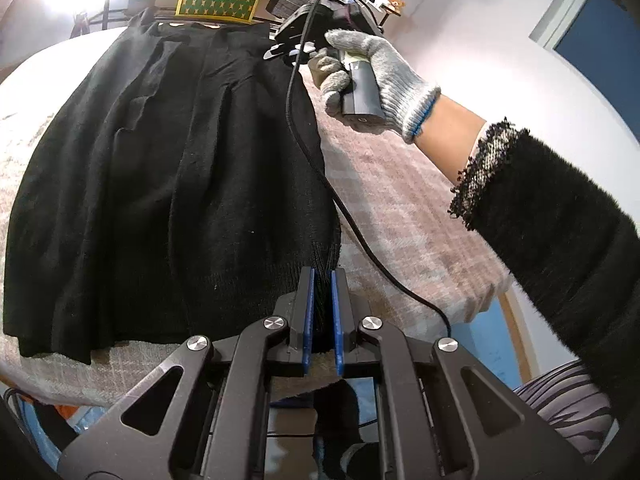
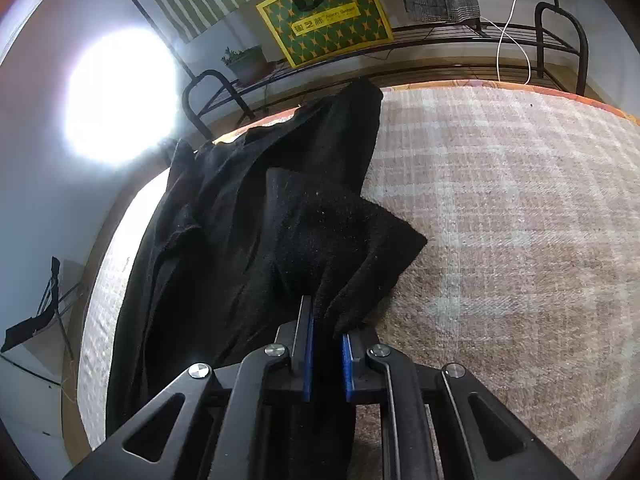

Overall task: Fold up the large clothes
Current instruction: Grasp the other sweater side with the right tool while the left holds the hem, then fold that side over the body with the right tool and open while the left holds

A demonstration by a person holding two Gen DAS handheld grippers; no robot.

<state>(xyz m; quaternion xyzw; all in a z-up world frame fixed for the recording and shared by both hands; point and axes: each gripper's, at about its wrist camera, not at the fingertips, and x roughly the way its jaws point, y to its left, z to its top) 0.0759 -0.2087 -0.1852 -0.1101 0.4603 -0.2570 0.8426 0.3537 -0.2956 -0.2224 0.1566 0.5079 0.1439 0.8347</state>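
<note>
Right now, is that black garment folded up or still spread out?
Mostly spread: the black garment lies long and flat on the checked cloth, with only one corner lifted in the right gripper.

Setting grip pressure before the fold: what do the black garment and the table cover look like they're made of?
Black garment: looks like soft matte knit, probably wool or acrylic, with a ribbed hem and lint specks. Table cover: seemingly coarse woven cloth, pale pinkish-grey plaid, with a nubby, non-shiny texture.
</note>
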